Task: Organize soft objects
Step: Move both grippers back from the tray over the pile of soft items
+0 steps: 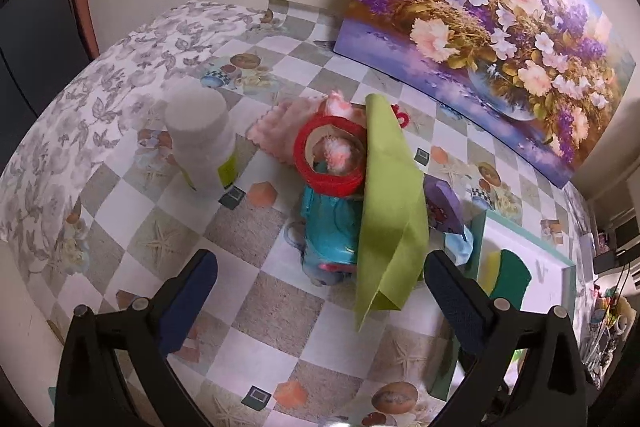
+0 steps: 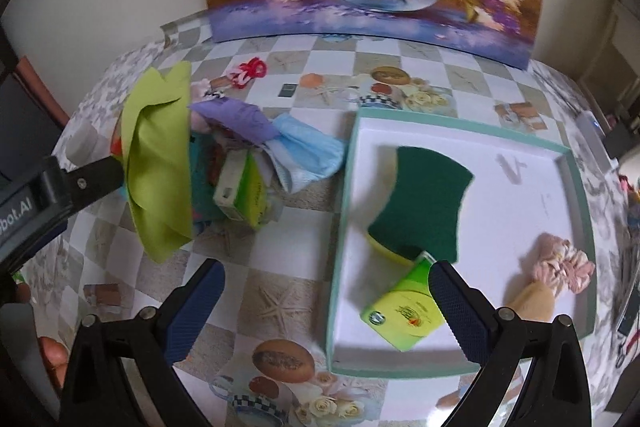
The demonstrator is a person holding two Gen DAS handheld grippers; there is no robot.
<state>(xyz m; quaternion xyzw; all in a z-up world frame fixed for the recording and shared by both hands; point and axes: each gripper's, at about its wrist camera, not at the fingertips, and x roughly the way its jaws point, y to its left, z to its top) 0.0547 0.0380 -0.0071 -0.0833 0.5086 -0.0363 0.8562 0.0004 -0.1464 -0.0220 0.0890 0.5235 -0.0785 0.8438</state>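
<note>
A pile of soft things lies on the checkered table: a lime green cloth (image 1: 388, 211) draped over a teal plush toy (image 1: 328, 231) with a red ring (image 1: 328, 159), a pink cloth (image 1: 280, 127), a purple item (image 2: 240, 117) and a light blue cloth (image 2: 308, 155). A white tray with a teal rim (image 2: 340, 227) holds a green-and-yellow sponge (image 2: 424, 195), a green packet (image 2: 404, 311) and a pink scrunchie (image 2: 560, 263). My left gripper (image 1: 320, 291) is open, just in front of the pile. My right gripper (image 2: 326, 303) is open over the tray's left edge.
A white jar (image 1: 204, 143) stands left of the pile. A small green box (image 2: 244, 191) lies in the pile. A flower painting (image 1: 492, 27) leans on the wall behind. A red hair clip (image 2: 250, 71) lies at the back. The table's left edge has a leaf-patterned cloth (image 1: 80, 99).
</note>
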